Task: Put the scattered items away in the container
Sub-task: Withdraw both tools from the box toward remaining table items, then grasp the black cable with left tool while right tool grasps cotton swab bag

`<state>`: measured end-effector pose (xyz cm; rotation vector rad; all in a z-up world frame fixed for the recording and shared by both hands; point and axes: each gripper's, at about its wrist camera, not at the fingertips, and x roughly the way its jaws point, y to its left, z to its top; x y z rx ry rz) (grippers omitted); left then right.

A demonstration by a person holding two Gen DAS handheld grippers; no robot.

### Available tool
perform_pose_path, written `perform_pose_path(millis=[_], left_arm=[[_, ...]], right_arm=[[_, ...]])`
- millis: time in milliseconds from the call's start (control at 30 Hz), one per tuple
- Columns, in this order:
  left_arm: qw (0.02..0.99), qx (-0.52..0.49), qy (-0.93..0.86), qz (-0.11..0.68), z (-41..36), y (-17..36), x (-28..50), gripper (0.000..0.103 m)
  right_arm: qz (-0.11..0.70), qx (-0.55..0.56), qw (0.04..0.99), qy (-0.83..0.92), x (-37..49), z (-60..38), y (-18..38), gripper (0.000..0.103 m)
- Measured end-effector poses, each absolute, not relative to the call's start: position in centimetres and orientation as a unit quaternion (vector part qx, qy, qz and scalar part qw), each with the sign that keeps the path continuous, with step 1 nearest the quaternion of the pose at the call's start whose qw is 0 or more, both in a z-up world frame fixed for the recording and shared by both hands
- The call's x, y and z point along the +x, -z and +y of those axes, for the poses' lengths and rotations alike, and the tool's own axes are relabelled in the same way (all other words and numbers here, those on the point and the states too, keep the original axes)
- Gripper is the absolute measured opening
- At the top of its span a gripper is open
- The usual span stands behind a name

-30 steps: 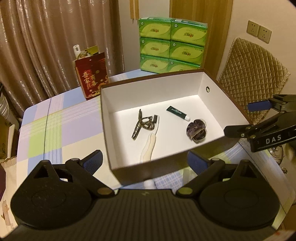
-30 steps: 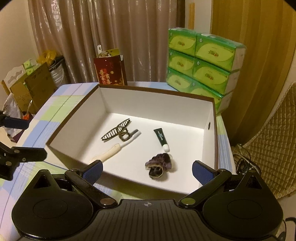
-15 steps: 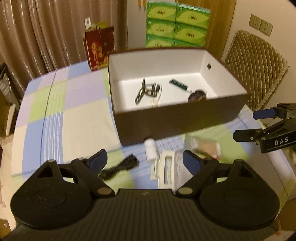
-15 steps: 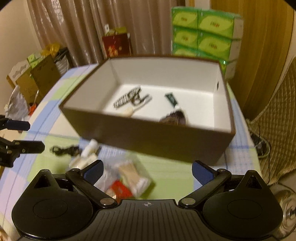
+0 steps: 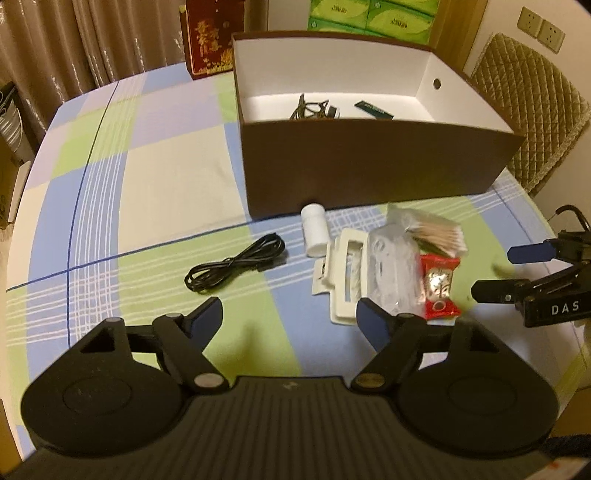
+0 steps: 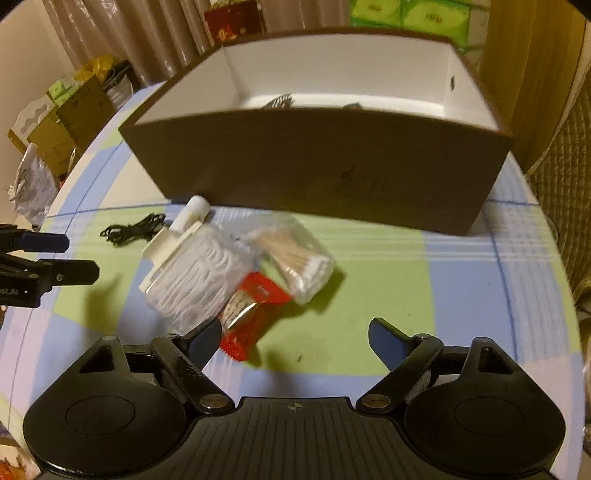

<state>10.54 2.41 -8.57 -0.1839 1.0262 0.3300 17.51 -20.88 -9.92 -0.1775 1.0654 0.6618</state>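
Note:
A brown box (image 5: 369,166) with a white inside stands on the checked tablecloth; it holds a hair clip (image 5: 310,109) and a dark tube (image 5: 373,110). In front of it lie a black cable (image 5: 236,267), a white bottle (image 5: 314,229), a white plastic pack (image 5: 351,273), a bag of cotton swabs (image 5: 436,236) and a red snack packet (image 5: 439,288). My left gripper (image 5: 291,317) is open and empty above the cloth, near the cable. My right gripper (image 6: 295,336) is open and empty just before the red packet (image 6: 255,310) and swab bag (image 6: 295,262).
A red gift bag (image 5: 212,37) and stacked green tissue packs (image 5: 369,16) stand behind the box. A quilted chair (image 5: 528,122) is at the right. Cardboard boxes and bags (image 6: 62,122) sit beyond the table's left edge.
Both grippers have pulled back from over the box and dropped lower. The scattered items in front of the box have come into view. Both stay open.

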Motion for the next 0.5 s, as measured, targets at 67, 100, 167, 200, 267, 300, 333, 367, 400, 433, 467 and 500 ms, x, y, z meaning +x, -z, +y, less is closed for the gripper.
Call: perform_pose_path(millis=[67,100,167,200,267,300,333,367,400,433,467,500], left_arm=[[0.855,-0.080,-0.155,0.489,2.5,8.8,10.7,0.076],[0.855,-0.076,-0.153,0.489,2.5,8.9,10.7,0.076],[0.856,-0.071,-0.149,0.490,2.8,9.1,10.7,0.075],[0.856,-0.067,-0.148,0.491,2.9,9.2,10.7,0.074],[0.854,-0.059,-0.148,0.495,3.3,9.4,10.8,0.072],[0.853,-0.055,-0.148,0.497,3.6,9.5,10.9,0.071],[0.853,-0.052,-0.145,0.498,3.9,9.6,10.9,0.069],[0.853,-0.048,-0.143,0.499,4.2,9.7,11.0,0.068],[0.853,-0.044,-0.141,0.500,4.5,9.8,11.1,0.068],[0.854,-0.038,-0.137,0.501,4.8,9.9,11.2,0.067],[0.854,-0.030,-0.132,0.502,5.0,10.0,11.4,0.066],[0.855,-0.023,-0.128,0.503,5.2,10.1,11.6,0.066]], right_arm=[[0.499,-0.084,0.804,-0.311,17.6,-20.8,10.1,0.076],[0.498,-0.085,0.805,-0.311,17.6,-20.8,10.1,0.076],[0.494,-0.089,0.807,-0.311,17.9,-20.8,10.1,0.074],[0.493,-0.091,0.807,-0.310,18.0,-20.9,10.1,0.073],[0.493,-0.095,0.807,-0.310,18.3,-21.1,10.2,0.073],[0.493,-0.096,0.807,-0.311,18.4,-21.2,10.2,0.073],[0.493,-0.097,0.806,-0.313,18.6,-21.3,10.3,0.073],[0.494,-0.099,0.804,-0.316,18.8,-21.3,10.4,0.073],[0.494,-0.102,0.802,-0.320,19.0,-21.4,10.5,0.073],[0.494,-0.106,0.801,-0.321,19.2,-21.5,10.6,0.073],[0.494,-0.109,0.800,-0.322,19.4,-21.6,10.7,0.073],[0.495,-0.111,0.799,-0.322,19.7,-21.8,10.8,0.073]])
